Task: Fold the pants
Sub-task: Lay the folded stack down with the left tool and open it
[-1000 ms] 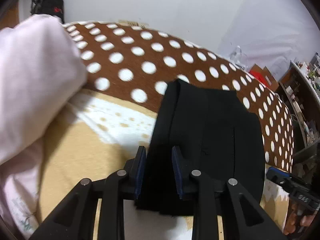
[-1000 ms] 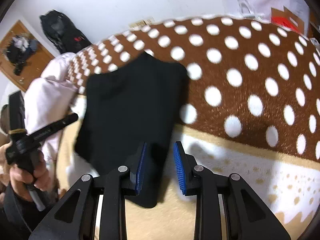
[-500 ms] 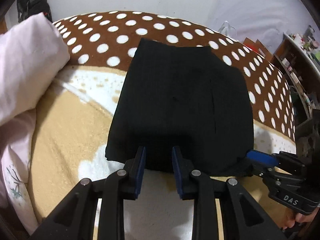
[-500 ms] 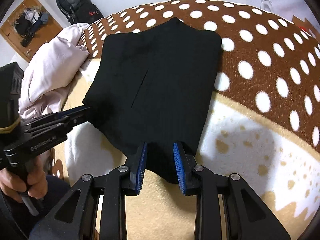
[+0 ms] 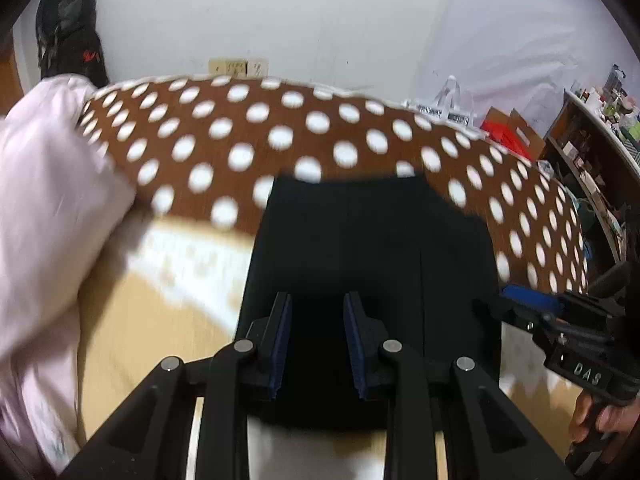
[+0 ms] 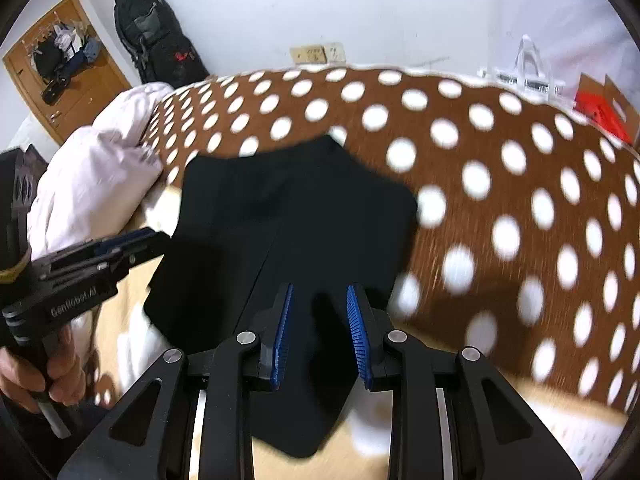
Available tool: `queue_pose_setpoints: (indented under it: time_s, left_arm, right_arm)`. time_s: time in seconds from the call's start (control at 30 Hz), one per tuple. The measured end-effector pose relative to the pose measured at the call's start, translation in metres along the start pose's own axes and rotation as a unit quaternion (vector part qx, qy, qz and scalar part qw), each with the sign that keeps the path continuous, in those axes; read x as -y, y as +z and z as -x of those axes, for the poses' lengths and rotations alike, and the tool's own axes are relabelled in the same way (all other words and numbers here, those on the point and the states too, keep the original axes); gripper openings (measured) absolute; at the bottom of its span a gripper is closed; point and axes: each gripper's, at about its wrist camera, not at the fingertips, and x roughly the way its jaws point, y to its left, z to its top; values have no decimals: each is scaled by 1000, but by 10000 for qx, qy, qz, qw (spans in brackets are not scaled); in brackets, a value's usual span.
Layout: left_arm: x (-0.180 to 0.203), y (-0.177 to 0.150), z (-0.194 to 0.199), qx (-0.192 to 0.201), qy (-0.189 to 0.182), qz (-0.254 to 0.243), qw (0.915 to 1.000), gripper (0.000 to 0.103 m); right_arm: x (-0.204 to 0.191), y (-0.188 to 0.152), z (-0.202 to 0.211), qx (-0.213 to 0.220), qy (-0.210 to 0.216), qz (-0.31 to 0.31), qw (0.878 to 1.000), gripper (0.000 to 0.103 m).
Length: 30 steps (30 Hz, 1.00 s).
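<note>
The black pants (image 5: 372, 248) lie folded into a flat rectangle on the bed, across the brown polka-dot blanket (image 5: 240, 148) and the tan and white part. My left gripper (image 5: 316, 332) is open, its blue pads over the near edge of the pants, holding nothing. My right gripper (image 6: 320, 328) is open too, above the near right corner of the pants (image 6: 296, 216). Each gripper shows in the other's view: the right one (image 5: 532, 300) at the pants' right edge, the left one (image 6: 132, 244) at their left edge.
A pink duvet (image 5: 52, 208) is bunched at the left of the bed. A black backpack (image 6: 156, 40) leans on the white wall behind. Cluttered shelves (image 5: 592, 152) and a red box (image 5: 504, 132) stand to the right. A wooden door (image 6: 68, 68) is far left.
Both grippers have dropped lower and moved forward over the near edge of the pants. The view is motion-blurred. The jaws stay open and the pants stay flat.
</note>
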Motion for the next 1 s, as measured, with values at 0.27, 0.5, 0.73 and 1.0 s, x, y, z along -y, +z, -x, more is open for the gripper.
queue_pose_setpoints:
  time_s: [0.27, 0.5, 0.73, 1.0]
  left_arm:
    - [-15, 41, -65, -126, 73, 82, 9999, 32]
    - [-19, 34, -56, -45, 137, 164, 9998, 32]
    - [-3, -34, 11, -9, 78, -15, 10000, 31]
    - [12, -79, 2, -695, 227, -221, 9971, 31]
  right_arm:
    - [25, 28, -48, -209, -244, -142, 9994, 28]
    - [15, 15, -23, -143, -231, -189, 9995, 28]
    - [-5, -66, 14, -320, 121, -288, 9990, 29]
    - [-13, -84, 38, -476, -116, -213, 9986, 32]
